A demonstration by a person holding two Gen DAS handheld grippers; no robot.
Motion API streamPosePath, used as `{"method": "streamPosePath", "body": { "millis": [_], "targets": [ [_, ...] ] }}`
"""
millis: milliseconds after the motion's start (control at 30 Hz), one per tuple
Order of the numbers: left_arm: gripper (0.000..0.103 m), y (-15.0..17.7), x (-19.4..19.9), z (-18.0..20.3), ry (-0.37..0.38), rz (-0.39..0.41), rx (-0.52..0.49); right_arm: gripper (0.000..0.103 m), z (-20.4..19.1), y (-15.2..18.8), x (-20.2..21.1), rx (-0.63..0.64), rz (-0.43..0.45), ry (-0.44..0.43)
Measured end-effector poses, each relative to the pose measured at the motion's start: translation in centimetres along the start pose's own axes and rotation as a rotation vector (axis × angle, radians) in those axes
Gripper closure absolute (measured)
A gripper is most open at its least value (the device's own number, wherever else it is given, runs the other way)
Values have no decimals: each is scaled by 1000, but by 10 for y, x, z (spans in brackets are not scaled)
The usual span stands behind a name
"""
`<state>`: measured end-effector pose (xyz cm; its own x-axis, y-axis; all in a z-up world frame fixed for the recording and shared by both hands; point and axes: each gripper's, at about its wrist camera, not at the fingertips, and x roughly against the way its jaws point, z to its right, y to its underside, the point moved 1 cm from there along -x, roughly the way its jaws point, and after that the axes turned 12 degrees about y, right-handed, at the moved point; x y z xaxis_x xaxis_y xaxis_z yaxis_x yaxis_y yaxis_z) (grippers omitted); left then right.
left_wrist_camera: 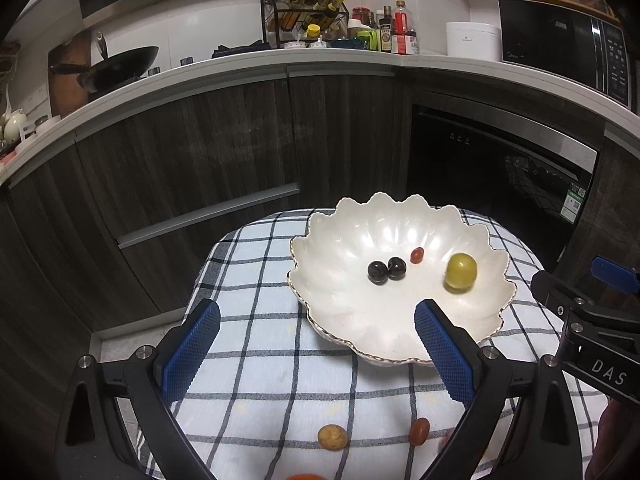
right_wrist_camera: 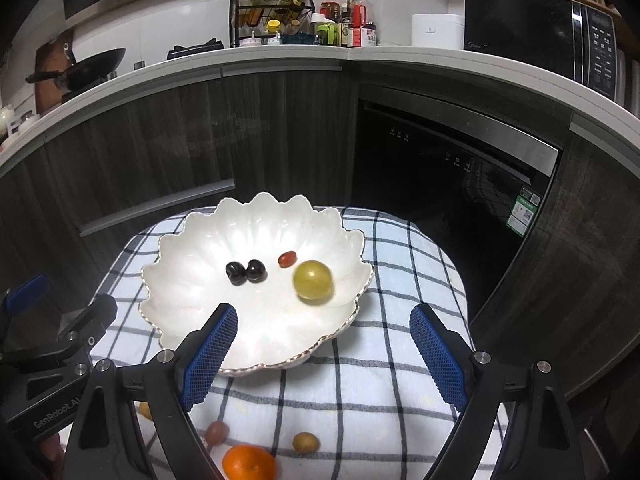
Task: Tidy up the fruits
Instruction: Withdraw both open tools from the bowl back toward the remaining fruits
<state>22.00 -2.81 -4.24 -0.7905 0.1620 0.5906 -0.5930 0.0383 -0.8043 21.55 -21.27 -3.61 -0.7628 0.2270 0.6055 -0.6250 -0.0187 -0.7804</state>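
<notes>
A white scalloped bowl [left_wrist_camera: 348, 312] [right_wrist_camera: 192, 300] stands on a checked cloth. In it lie two dark grapes [left_wrist_camera: 386, 270] [right_wrist_camera: 245, 271], a small red fruit [left_wrist_camera: 417, 255] [right_wrist_camera: 287, 258] and a green-yellow round fruit [left_wrist_camera: 461, 271] [right_wrist_camera: 313, 281], slightly blurred in the right wrist view. Near me on the cloth lie a small yellow-brown fruit [left_wrist_camera: 332, 437] [right_wrist_camera: 305, 442], a reddish fruit [left_wrist_camera: 419, 431] [right_wrist_camera: 217, 432] and an orange [right_wrist_camera: 249, 463]. My left gripper [left_wrist_camera: 318, 346] is open and empty over the bowl's near left rim. My right gripper [right_wrist_camera: 324, 350] is open and empty over its near right rim.
The checked cloth [left_wrist_camera: 256, 280] covers a small table with rounded edges. Behind are dark kitchen cabinets [left_wrist_camera: 200, 152], a dishwasher [left_wrist_camera: 500, 168], and a counter with bottles, a wok and a microwave. The right gripper's body [left_wrist_camera: 592, 332] shows at the left wrist view's right edge.
</notes>
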Motion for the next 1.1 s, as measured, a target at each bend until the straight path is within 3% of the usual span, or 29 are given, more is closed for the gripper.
{"method": "streamPosePath", "body": {
  "millis": [1100],
  "targets": [
    [4, 24, 44, -3, 4, 3, -16, 14, 0, 28, 37, 4, 6, -32]
  ]
}}
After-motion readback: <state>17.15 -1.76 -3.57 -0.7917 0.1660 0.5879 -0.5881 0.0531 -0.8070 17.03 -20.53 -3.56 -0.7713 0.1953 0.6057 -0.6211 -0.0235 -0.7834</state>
